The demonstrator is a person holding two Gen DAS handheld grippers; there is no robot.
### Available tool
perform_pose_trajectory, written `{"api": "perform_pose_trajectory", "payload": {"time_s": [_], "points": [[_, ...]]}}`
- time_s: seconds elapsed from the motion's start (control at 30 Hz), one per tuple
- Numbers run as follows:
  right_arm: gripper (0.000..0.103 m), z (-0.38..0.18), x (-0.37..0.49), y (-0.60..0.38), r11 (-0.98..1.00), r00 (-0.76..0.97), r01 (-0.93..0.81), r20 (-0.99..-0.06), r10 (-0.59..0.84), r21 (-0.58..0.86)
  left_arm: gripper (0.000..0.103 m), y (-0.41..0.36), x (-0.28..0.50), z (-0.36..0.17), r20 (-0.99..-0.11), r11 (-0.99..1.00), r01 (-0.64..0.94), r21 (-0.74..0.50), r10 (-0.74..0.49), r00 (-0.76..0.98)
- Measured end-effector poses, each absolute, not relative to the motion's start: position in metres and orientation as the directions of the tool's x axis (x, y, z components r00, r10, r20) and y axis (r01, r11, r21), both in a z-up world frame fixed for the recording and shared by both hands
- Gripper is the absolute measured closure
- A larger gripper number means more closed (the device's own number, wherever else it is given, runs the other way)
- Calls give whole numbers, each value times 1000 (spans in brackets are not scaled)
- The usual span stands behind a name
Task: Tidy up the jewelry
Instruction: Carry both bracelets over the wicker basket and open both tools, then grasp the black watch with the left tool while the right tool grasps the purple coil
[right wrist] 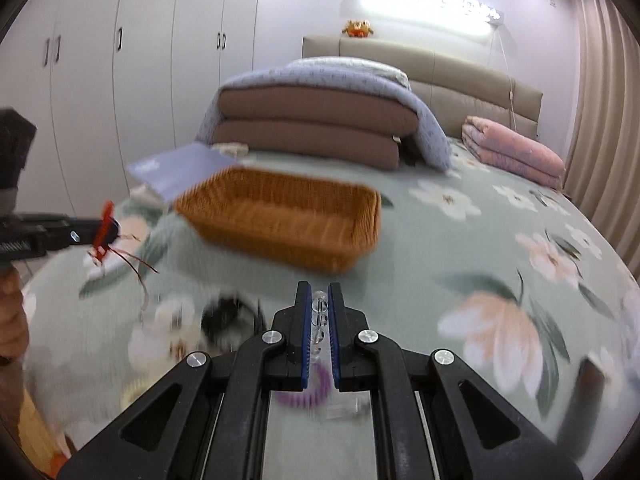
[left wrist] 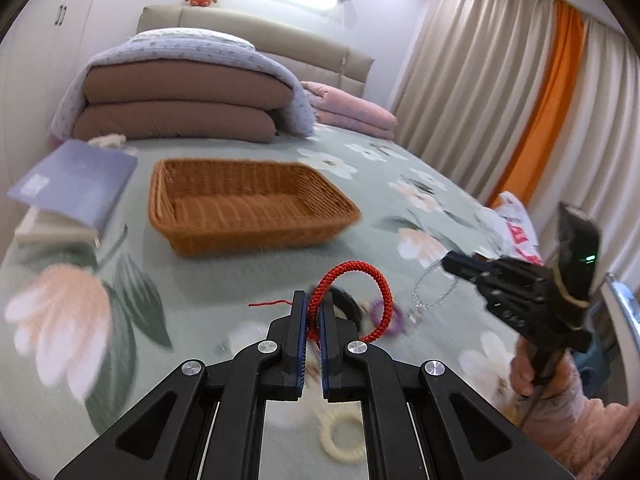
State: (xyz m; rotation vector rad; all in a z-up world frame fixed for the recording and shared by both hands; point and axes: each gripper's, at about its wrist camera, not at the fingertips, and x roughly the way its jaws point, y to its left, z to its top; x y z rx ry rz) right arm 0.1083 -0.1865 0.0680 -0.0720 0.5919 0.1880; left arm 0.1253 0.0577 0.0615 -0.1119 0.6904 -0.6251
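My left gripper [left wrist: 314,300] is shut on a red braided bracelet [left wrist: 380,292], whose loop stands up to the right above the flowered bedspread. In the right wrist view the left gripper [right wrist: 112,234] shows at the left edge with the red bracelet [right wrist: 105,228] and its loose cords dangling. My right gripper [right wrist: 320,292] is shut on a clear bead bracelet [right wrist: 319,314]. From the left wrist view the right gripper [left wrist: 446,264] hangs at the right with the clear bracelet [left wrist: 434,292] drooping from it. A wicker basket [left wrist: 248,204] [right wrist: 288,220] lies ahead, with nothing seen inside.
On the bedspread lie a purple ring [left wrist: 386,318] [right wrist: 308,392], a black ring [left wrist: 348,304] [right wrist: 228,316] and a cream ring [left wrist: 340,436]. Stacked books [left wrist: 76,188] sit left of the basket, folded quilts [left wrist: 180,96] behind it, a plastic bag [left wrist: 516,224] at right.
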Motion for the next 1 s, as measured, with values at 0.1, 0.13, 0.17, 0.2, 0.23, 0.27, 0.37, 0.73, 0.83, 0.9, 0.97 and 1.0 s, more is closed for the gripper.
{"api": "perform_pose_trajectory", "payload": {"time_s": [0.1, 0.13, 0.17, 0.2, 0.23, 0.27, 0.37, 0.73, 0.83, 0.9, 0.97, 1.0], "points": [[93, 81, 144, -184, 978, 823, -209, -536, 188, 22, 98, 54, 160, 72, -567, 826, 482, -292, -555, 608], [93, 84, 156, -181, 977, 826, -211, -530, 192, 25, 98, 52, 175, 75, -569, 832, 474, -288, -546, 614], [93, 85, 166, -179, 977, 828, -210, -528, 191, 26, 98, 52, 187, 76, -571, 836, 465, -289, -541, 617], [93, 86, 176, -176, 978, 830, -209, -524, 192, 28, 98, 51, 202, 77, -575, 838, 457, -298, -540, 615], [93, 86, 190, -172, 976, 829, -216, -523, 198, 28, 98, 50, 211, 77, -577, 840, 452, -302, -538, 615], [93, 85, 198, -168, 975, 829, -218, -522, 200, 27, 98, 47, 226, 78, -578, 846, 443, -298, -529, 621], [93, 73, 230, -159, 973, 812, -227, -547, 204, 26, 98, 39, 262, 71, -596, 857, 422, -297, -511, 619], [93, 15, 279, -176, 978, 711, -191, -675, 197, 84, 98, -2, 320, 17, -719, 896, 381, -227, -419, 555], [85, 22, 271, -186, 977, 717, -183, -665, 211, 113, 92, -2, 319, 18, -721, 898, 381, -221, -413, 556], [66, 31, 258, -190, 979, 738, -174, -645, 199, 103, 79, 2, 314, 23, -706, 883, 394, -254, -448, 548], [58, 40, 240, -191, 979, 760, -182, -619, 197, 87, 50, 7, 304, 33, -670, 871, 408, -274, -477, 568], [58, 43, 227, -192, 978, 765, -191, -612, 199, 79, 47, 9, 299, 38, -654, 866, 415, -278, -487, 579]]}}
